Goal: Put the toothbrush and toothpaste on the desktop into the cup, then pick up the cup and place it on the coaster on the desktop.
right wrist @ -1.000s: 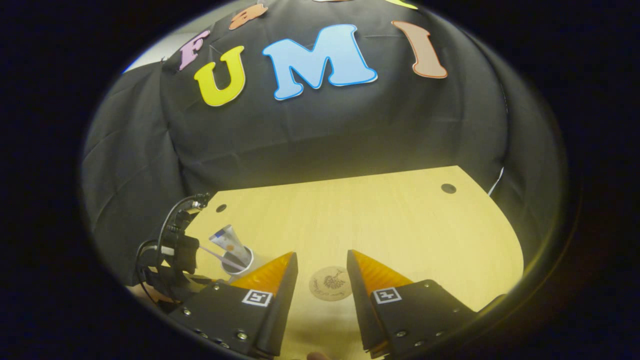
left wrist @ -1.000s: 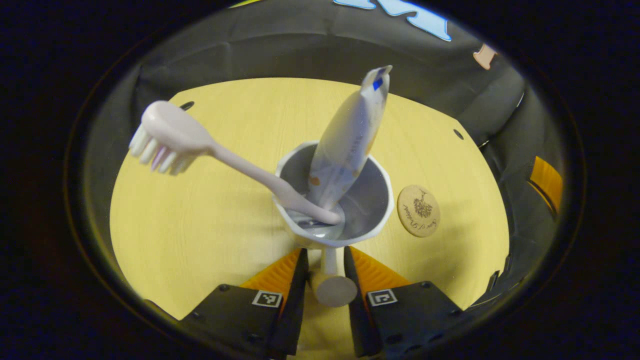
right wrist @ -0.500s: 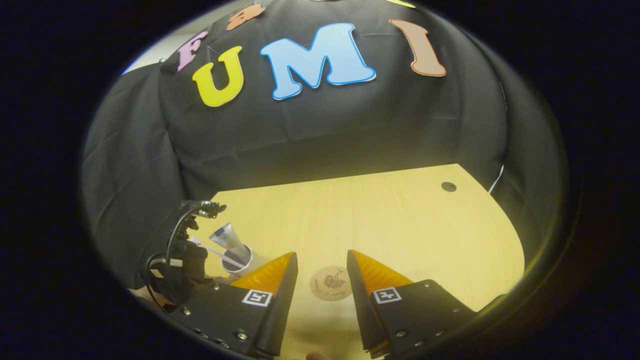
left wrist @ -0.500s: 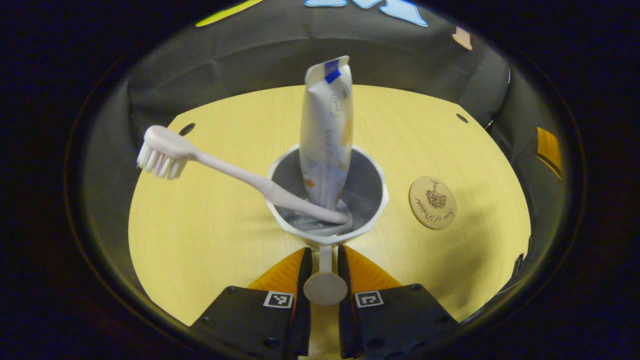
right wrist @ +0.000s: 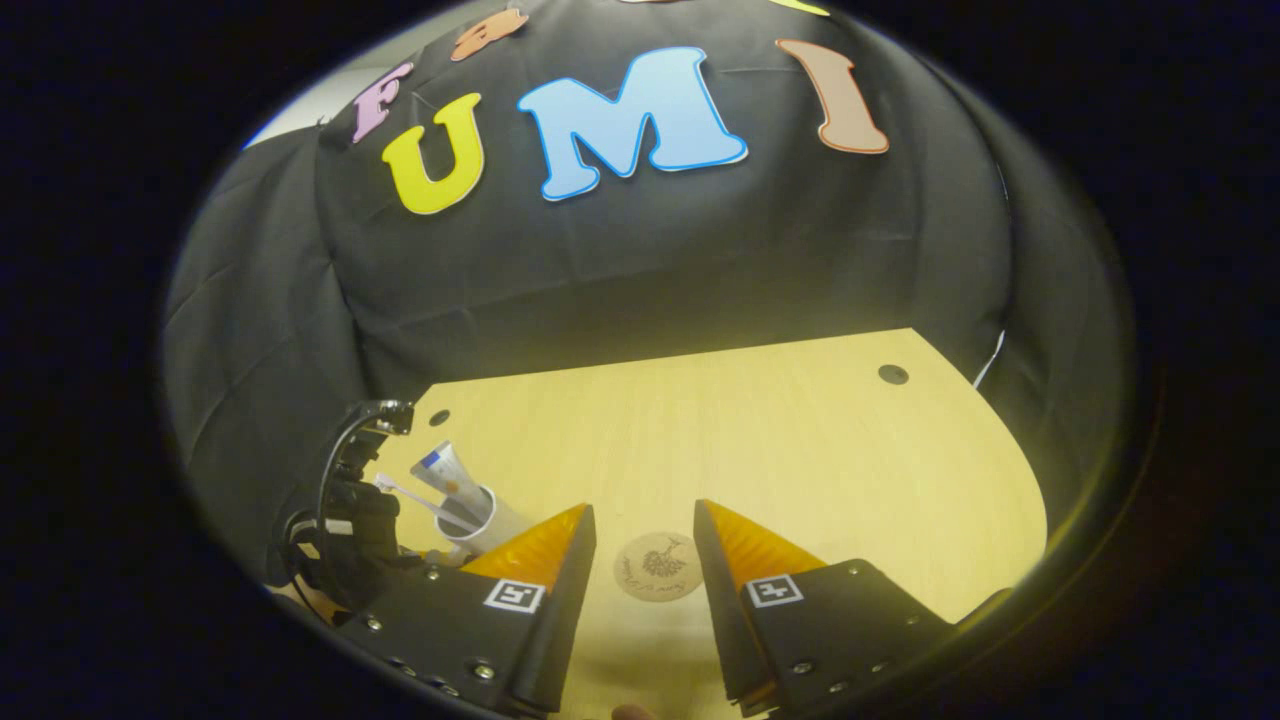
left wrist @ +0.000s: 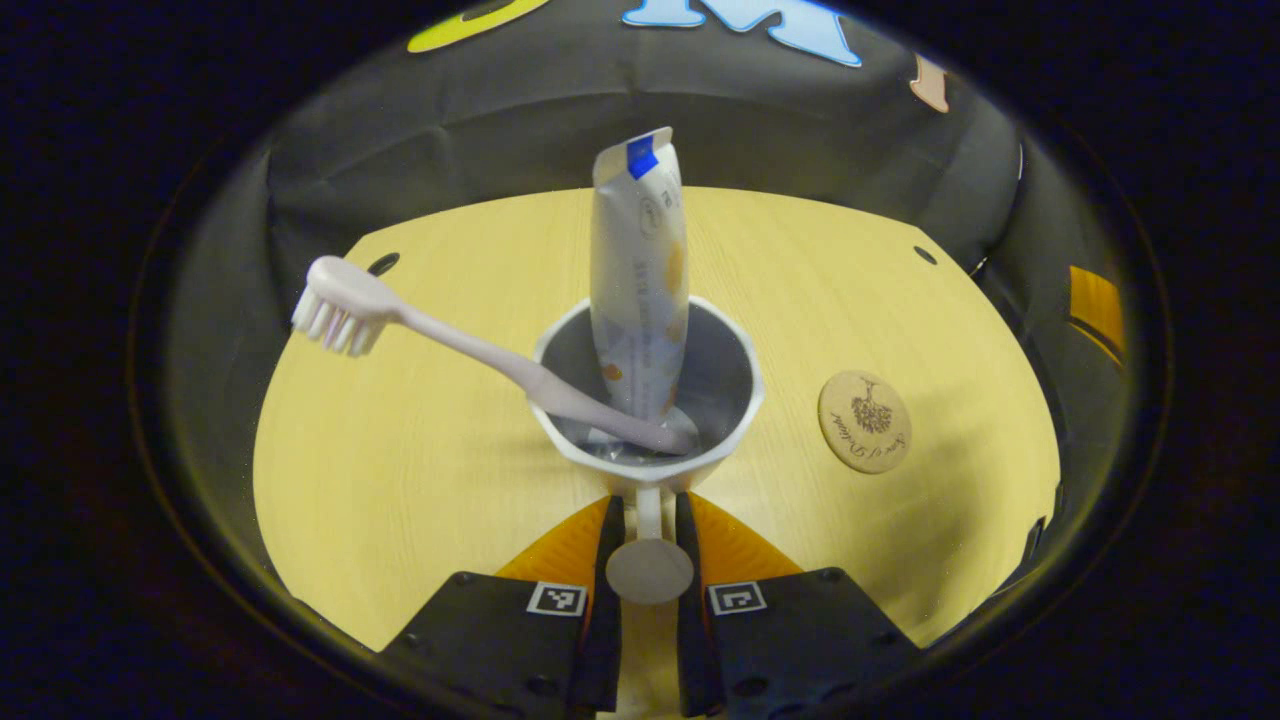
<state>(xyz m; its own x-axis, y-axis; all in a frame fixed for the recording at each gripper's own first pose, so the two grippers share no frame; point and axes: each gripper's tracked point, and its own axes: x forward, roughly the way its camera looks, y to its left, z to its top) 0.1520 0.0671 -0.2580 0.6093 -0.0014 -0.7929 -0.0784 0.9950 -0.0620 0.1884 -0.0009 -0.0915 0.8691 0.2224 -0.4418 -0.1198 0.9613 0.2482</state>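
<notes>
In the left gripper view a white cup holds a toothpaste tube standing upright and a pale toothbrush leaning left, bristle head out over the rim. My left gripper is shut on the cup's handle. A round wooden coaster lies on the yellow desktop to the cup's right. In the right gripper view my right gripper stands open above the coaster. The cup, with the tube in it, is at its left, held by the other gripper.
Black cloth walls close in the desk at the back and both sides. Small dark holes sit in the desktop near its far corners. Bare desktop spreads beyond the coaster toward the far edge.
The cup has gone from tilted to level in my left gripper, and the toothpaste tube now stands straight. The left gripper's fingers closed tighter on the handle. The right gripper has hardly moved.
</notes>
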